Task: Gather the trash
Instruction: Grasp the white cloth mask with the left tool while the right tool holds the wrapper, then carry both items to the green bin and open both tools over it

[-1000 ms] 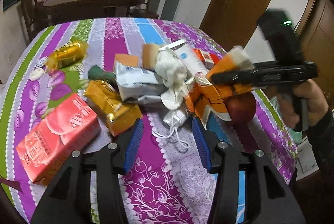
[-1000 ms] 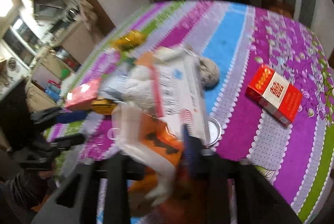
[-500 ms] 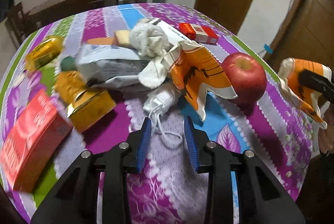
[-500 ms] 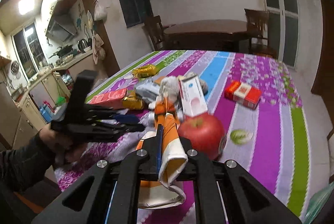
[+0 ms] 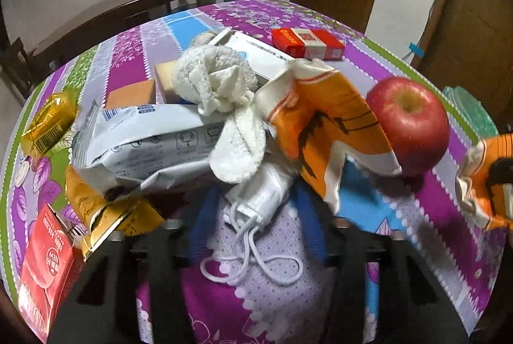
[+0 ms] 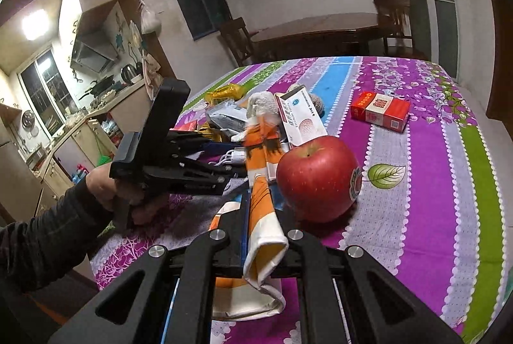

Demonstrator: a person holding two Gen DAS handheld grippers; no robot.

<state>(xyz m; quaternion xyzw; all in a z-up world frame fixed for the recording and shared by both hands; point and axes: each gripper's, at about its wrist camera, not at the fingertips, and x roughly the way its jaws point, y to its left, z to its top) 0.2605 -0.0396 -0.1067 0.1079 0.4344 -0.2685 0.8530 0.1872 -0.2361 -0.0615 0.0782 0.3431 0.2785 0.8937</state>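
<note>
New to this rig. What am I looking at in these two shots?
No robot: a person holds a two-finger gripper in each hand, each with a fisheye camera looking along its fingers. One picture comes from each gripper. The striped tablecloth holds trash: a white cloth, gold packets, a red carton, a cigarette pack, plus an apple. The left gripper has just been closing its jaws, with a face mask between them but not gripped. The right gripper is shut on an orange-and-white wrapper.
</note>
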